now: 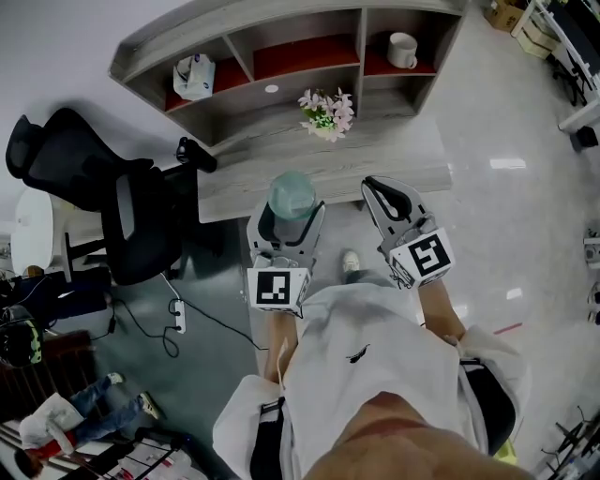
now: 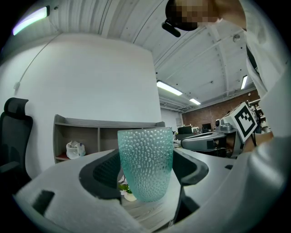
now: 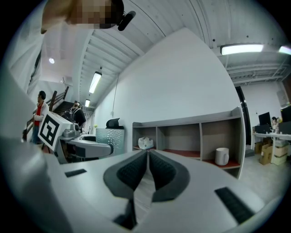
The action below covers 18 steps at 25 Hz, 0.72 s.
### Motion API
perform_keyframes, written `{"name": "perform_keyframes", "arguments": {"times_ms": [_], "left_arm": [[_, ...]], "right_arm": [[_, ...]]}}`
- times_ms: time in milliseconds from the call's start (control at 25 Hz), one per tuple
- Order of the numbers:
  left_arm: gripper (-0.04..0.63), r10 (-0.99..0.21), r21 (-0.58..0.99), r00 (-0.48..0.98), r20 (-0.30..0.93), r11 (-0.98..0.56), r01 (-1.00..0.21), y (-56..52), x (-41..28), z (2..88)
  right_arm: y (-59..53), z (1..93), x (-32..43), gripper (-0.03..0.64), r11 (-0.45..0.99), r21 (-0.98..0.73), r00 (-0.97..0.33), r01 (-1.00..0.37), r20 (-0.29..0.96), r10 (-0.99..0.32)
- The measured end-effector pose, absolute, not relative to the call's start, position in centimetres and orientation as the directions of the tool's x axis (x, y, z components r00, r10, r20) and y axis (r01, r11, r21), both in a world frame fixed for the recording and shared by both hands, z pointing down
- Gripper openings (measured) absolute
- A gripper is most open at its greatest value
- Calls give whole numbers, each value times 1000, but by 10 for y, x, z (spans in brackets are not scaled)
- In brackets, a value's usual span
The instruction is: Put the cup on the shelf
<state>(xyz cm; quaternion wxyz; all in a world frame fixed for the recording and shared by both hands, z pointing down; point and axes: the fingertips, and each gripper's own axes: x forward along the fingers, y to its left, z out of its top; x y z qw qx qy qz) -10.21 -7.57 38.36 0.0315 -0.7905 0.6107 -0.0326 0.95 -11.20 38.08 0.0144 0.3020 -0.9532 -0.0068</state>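
The jaws of my left gripper [image 1: 286, 232] clasped the teal cup [image 2: 146, 161], my right gripper's [image 3: 148, 169] were pressed together empty, and I judged the cup picked up but not yet on the shelf [image 1: 234, 24].

— What sort of place do you work in?
— You stand in an office: a black swivel chair [image 1: 112, 202], a grey desk [image 1: 394, 150] with a shelf [image 1: 361, 42] on it, monitors [image 3: 264, 119], long ceiling lamps [image 2: 169, 88].
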Motion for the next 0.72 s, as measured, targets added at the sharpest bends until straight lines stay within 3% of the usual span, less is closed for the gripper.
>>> {"name": "perform_keyframes", "arguments": {"times_ms": [720], "left_arm": [[374,-972,-92,234,4,-233,-968,-141,-120,379]], "right_arm": [[-178,381,-4,38,818,21,-818,-574,29,-575]]}}
